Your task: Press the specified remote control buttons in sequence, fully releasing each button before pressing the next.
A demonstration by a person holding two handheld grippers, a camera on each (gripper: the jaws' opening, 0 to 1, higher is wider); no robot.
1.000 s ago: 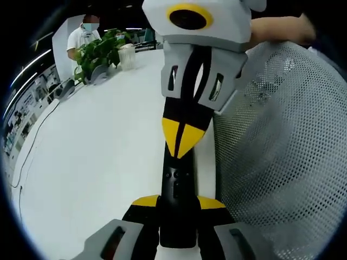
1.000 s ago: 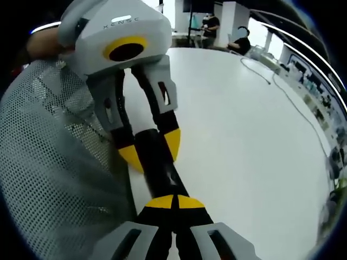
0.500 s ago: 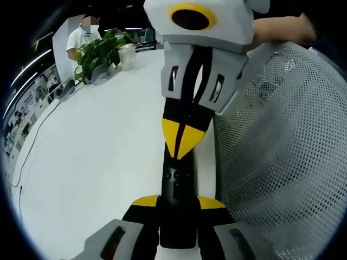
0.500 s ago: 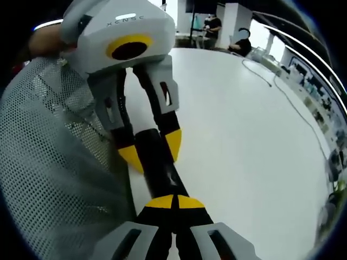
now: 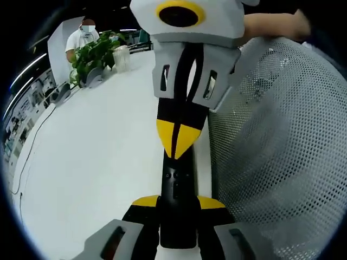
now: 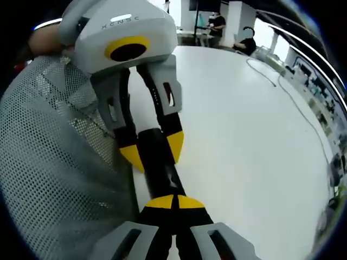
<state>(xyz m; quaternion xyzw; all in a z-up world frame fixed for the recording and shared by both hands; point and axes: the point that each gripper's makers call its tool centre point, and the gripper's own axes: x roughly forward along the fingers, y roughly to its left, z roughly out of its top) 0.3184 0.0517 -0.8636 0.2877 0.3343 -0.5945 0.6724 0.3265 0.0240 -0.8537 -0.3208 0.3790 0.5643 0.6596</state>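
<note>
A slim black remote control lies along the middle of the left gripper view, clamped between the yellow tips of my left gripper, which is shut on it. My right gripper comes in from above, its yellow tips closed together and resting on the remote's far part. In the right gripper view the remote runs from my right gripper, shut with its tips on the remote, up to my left gripper, whose tips grip both its sides. The remote's buttons are barely visible.
The white table spreads out on one side. A grey mesh chair back stands close beside the grippers. A potted plant and a person are at the far end. A cable crosses the table.
In the left gripper view the right gripper has shifted slightly up and to the left. The hold on the remote is unchanged, and both gripper states are the same.
</note>
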